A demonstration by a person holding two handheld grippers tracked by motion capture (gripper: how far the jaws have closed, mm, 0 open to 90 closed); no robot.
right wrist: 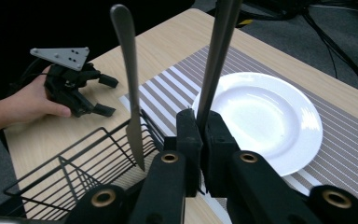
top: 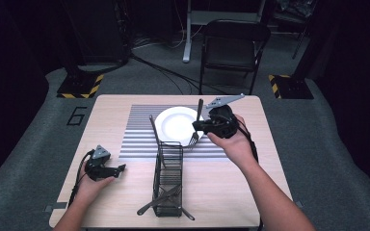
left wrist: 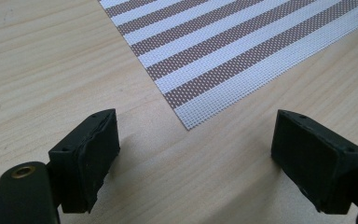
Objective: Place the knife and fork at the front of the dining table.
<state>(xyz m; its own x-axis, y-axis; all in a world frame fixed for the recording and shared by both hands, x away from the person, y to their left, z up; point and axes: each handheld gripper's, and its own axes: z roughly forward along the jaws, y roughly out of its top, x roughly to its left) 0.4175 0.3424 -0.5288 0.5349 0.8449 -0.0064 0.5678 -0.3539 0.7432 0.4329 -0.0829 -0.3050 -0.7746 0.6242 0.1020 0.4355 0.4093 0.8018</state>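
A fork [top: 195,126] is clamped in the right claw [top: 203,127] over the plate [top: 173,126]; the left claw [top: 120,168] is held apart on the table [top: 221,187].

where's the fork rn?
High view: the fork is clamped in the right hand-held gripper, right of centre, tines down over the near-right rim of the white plate, beside the wire basket.

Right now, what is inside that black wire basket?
The black wire basket holds a knife standing at its far end, and cutlery lying across its near end. Its bottom is too dark to make out.
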